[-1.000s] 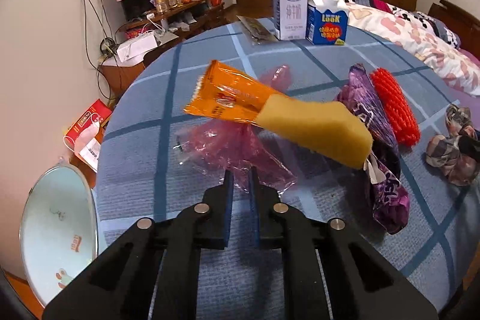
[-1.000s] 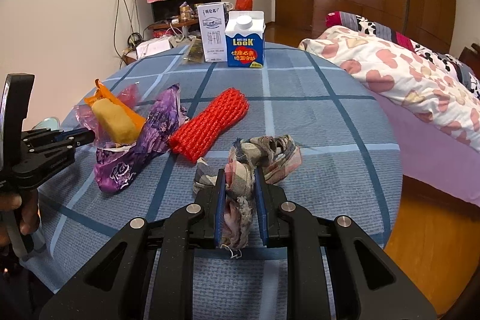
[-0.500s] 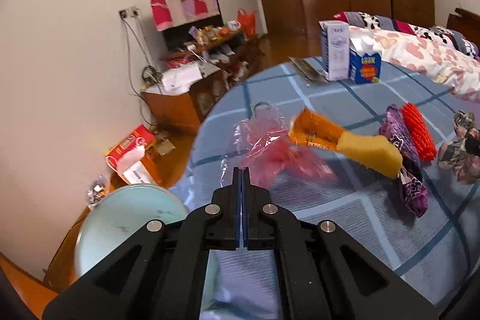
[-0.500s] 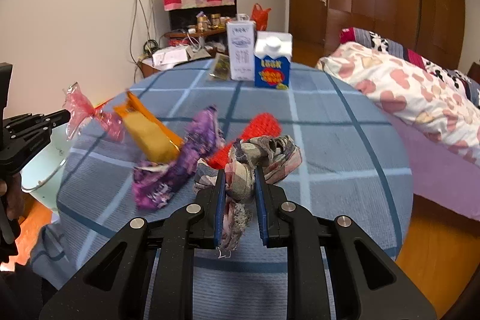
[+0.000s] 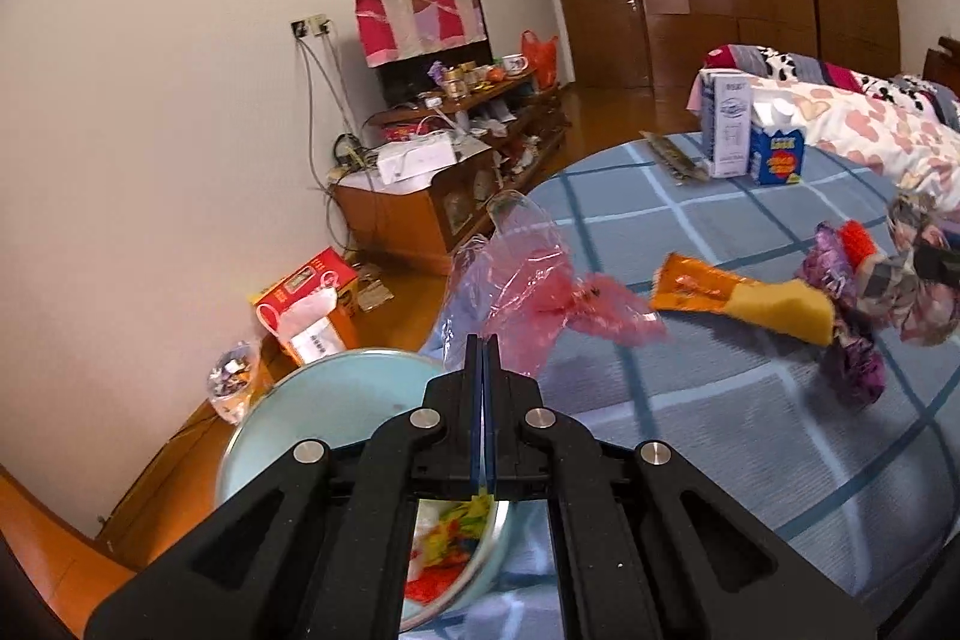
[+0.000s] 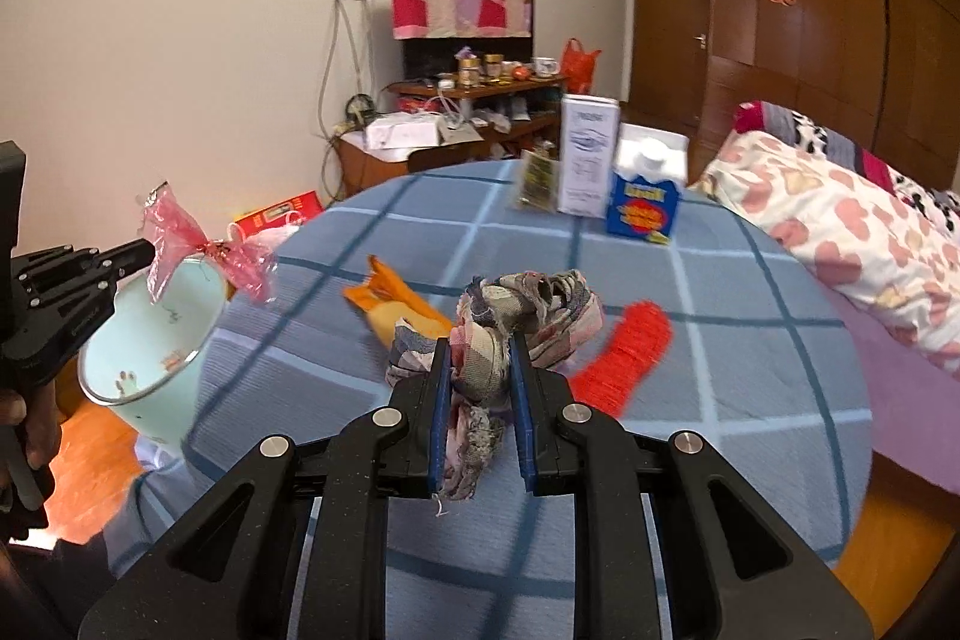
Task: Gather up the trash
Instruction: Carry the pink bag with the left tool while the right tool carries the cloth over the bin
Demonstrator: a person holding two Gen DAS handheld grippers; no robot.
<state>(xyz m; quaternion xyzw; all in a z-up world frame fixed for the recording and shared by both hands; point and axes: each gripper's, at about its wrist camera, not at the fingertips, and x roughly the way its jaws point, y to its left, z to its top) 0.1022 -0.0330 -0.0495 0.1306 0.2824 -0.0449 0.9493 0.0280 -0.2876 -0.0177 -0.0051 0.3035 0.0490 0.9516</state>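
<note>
Left claw (image 5: 482, 340) pinching pink plastic wrap (image 5: 540, 292) between fully closed jaws, holding it up off the bench (image 5: 720, 400), just above a pale blue basin (image 5: 336, 394) sitting beside the bench edge. Lying in the basin bottom, colourful scraps (image 5: 450, 550), half hidden behind the claw frame. Seen from the right wrist, the same wrap (image 6: 198, 244) dangling over the basin rim (image 6: 150, 328).

Right claw (image 6: 480, 358) clamping a bunched plaid rag (image 6: 522, 310) between its blue pads (image 6: 441, 400), lifting it clear of the checked blue cloth, frayed threads hanging down between the jaws.

Resting on the bench beyond: an orange wrapper with a yellow sponge-like block (image 5: 750, 295), a crumpled purple bag (image 5: 846, 340) touching its far end, and a red mesh sleeve (image 6: 630, 352) just beside, blurred. Standing upright near the far edge, a white carton (image 6: 588, 154) touching a blue carton (image 6: 642, 202), with a flat dark packet (image 5: 675, 157) next to them.

Sitting on the floor by the wall, a red box (image 5: 306, 304) near a wooden cabinet (image 5: 432, 196). Showing at the right, a bed with a heart-print quilt (image 6: 840, 232).
</note>
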